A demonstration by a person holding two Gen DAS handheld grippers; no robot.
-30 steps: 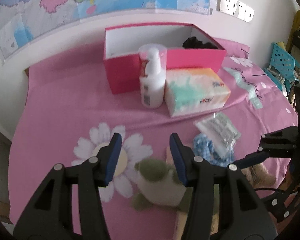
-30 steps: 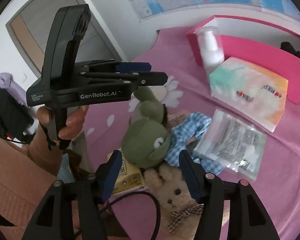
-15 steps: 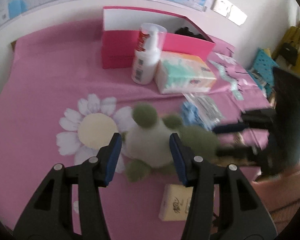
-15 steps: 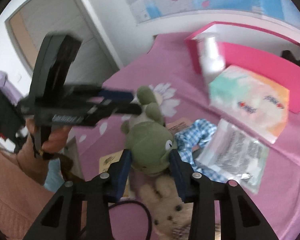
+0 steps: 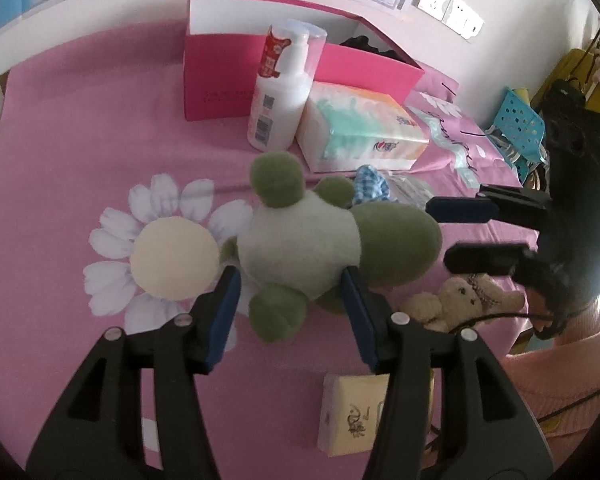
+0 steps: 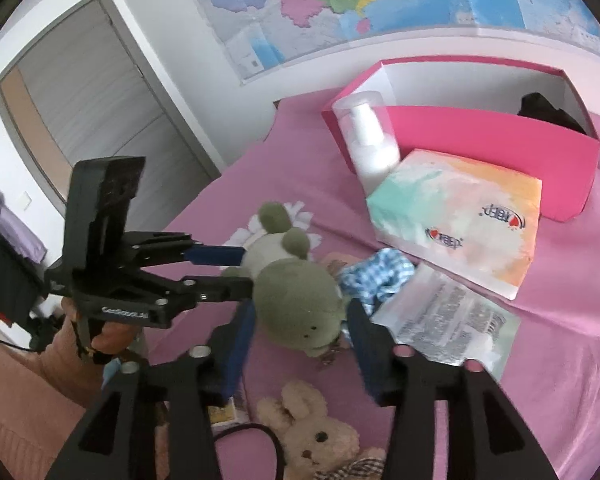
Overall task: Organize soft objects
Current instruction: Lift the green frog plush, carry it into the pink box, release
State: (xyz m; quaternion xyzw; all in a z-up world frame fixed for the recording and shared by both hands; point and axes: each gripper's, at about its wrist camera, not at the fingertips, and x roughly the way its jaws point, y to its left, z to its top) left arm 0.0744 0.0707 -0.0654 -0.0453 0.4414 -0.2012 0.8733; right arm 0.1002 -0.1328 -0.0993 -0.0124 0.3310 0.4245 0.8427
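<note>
A green frog plush [image 5: 324,236] is held above the pink bedspread. My left gripper [image 5: 290,300] grips its pale body from one side; my right gripper [image 6: 300,328] is closed around its green head [image 6: 300,304]. In the left wrist view the right gripper [image 5: 464,232] reaches in from the right. In the right wrist view the left gripper [image 6: 224,270] comes in from the left. A beige bunny plush [image 6: 312,432] lies below, also in the left wrist view [image 5: 456,300]. A blue checked cloth [image 6: 376,276] lies beside the frog.
An open pink box [image 5: 228,92] with a dark item inside [image 6: 544,112] stands at the back. A white pump bottle [image 5: 280,96] and a tissue pack [image 5: 360,132] are in front of it. A clear plastic packet [image 6: 444,316] and a small yellow pack [image 5: 352,416] lie nearby.
The left gripper moved forward and closed its fingers around the frog's body. The right gripper closed on the frog's head, and the frog has come up off the bedspread.
</note>
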